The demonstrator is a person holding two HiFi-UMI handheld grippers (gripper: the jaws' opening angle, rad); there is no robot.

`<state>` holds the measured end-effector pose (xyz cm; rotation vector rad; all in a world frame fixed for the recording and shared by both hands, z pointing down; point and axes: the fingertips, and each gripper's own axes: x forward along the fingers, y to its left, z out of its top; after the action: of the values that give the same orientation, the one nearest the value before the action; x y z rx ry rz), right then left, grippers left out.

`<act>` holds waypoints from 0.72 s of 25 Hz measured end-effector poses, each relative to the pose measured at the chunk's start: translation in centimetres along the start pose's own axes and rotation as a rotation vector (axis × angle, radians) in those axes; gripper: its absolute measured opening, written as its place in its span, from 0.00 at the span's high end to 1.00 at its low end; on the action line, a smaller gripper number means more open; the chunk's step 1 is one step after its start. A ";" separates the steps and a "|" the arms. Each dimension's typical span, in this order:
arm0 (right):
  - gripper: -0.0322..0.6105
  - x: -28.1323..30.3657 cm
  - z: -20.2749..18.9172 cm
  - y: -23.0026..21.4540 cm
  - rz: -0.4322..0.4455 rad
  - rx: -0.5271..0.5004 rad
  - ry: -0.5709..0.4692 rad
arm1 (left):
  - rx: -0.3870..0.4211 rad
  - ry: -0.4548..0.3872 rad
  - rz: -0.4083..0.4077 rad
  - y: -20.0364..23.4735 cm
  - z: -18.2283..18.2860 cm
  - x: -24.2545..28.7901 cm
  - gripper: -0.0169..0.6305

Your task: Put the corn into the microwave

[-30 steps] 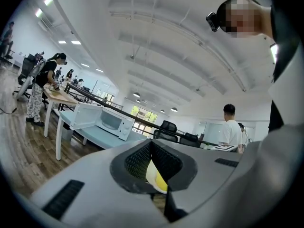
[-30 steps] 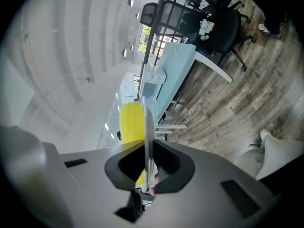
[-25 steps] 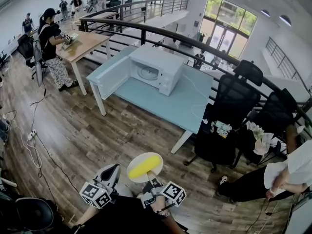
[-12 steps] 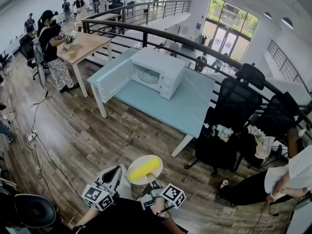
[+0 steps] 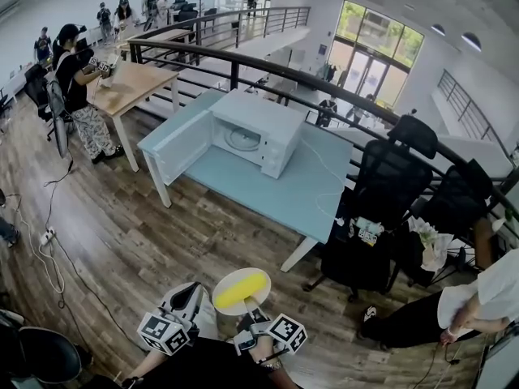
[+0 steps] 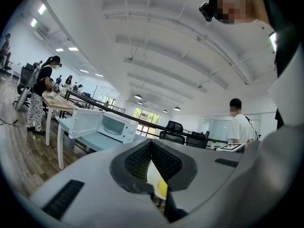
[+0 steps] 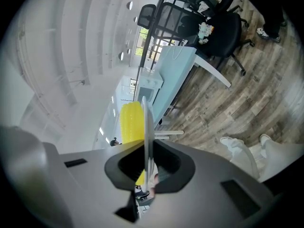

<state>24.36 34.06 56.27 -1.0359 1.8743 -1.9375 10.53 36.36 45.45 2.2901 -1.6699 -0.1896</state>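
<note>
1. My left gripper [image 6: 151, 142], closed and empty, gave the plate [image 5: 235, 275] no support.
2. The corn [image 5: 241, 292] lay loose on it, well apart from the open microwave [image 5: 247, 132]; a tilt could roll it off.
3. My right gripper [image 5: 248, 306] pinched only the rim, which might slip.

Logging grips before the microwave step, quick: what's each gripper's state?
Left gripper: closed, empty.
Right gripper: closed on round white plate carrying yellow corn cob.

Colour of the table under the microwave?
Pale blue. The table shows best in the head view.
</note>
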 end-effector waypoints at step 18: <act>0.90 7.3 2.4 0.9 -0.035 0.036 -0.008 | -0.029 0.009 -0.011 6.1 2.3 6.1 0.97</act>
<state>20.43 27.56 57.51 -1.0710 1.8224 -1.9752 6.25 28.52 45.58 2.2762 -1.6393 -0.2044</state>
